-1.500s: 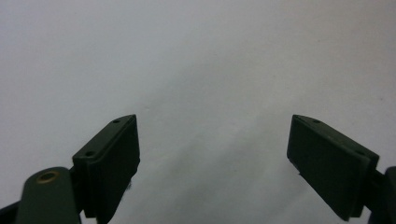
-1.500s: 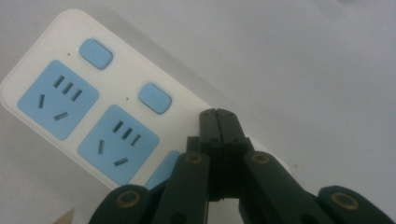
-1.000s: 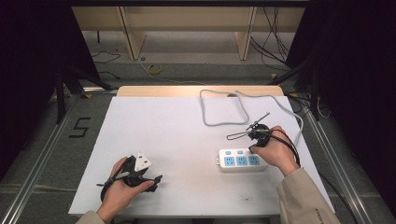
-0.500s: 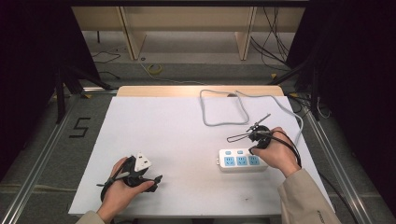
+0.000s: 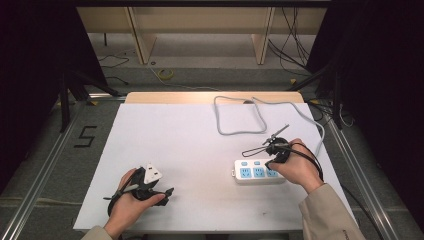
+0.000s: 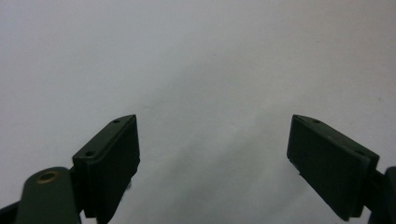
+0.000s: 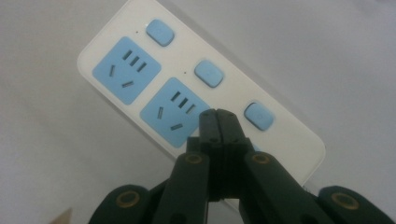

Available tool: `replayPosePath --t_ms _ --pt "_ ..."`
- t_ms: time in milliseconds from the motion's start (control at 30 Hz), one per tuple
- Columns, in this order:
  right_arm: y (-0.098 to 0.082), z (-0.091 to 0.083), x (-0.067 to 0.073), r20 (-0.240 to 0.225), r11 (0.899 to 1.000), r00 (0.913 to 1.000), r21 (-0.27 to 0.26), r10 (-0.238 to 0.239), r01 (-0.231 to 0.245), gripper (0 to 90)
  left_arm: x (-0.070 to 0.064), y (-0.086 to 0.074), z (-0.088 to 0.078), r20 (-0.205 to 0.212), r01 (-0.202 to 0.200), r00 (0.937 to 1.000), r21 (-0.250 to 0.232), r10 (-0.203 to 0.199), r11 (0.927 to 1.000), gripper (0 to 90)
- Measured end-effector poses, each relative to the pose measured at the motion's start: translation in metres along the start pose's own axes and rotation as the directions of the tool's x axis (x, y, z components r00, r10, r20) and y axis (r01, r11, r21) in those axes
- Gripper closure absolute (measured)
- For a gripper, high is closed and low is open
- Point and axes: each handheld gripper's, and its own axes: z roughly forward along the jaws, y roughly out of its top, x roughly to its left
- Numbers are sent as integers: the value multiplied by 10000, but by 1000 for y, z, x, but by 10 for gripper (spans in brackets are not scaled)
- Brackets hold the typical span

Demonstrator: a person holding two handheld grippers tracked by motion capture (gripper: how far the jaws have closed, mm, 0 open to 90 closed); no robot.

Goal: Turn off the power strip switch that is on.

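Your left tool (image 5: pixel 167 191) rests low on the white-covered counter (image 5: pixel 190 150) near its front left corner, gripped in your left hand (image 5: pixel 131 202). In the left gripper view its two black jaws stand spread wide apart with nothing between them — only bare white surface ahead (image 6: pixel 201 70). A small white block with dark marks (image 5: pixel 152 174) sits on top of that tool in the high view; what it is cannot be told from here.

Your right tool (image 7: pixel 218 122) is over the white plastic power strip with three blue socket faces and three blue rounded buttons (image 7: pixel 187 98). In the right gripper view its jaws are pressed together, tip against tip, holding nothing, and the tips lie over the strip at the edge of the middle socket, between that socket and the third button. Whether the tips touch the plastic cannot be told.

In the high view the power strip (image 5: pixel 255 172) lies flat on the counter's right half, toward the front, with your right hand (image 5: pixel 297 167) over its right end. Its grey cable (image 5: pixel 240 131) runs from beyond the hand toward the far edge and bends back in a loose loop on the white surface — well apart from your left hand. A black cable (image 5: pixel 312 155) arcs over your right wrist.
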Motion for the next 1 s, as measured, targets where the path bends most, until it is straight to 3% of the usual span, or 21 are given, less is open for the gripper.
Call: replayPosePath --t_ms 500,1000 --pt "-7 -3 12 -417 9985 9977 -185 -531 524 900 0 0 0 -5 4 10000 -1 -4 10000 168" --pt "-16 -6 22 -822 9965 9939 -458 -738 702 900 -1 0 0 19 13 10000 -14 -13 10000 168"
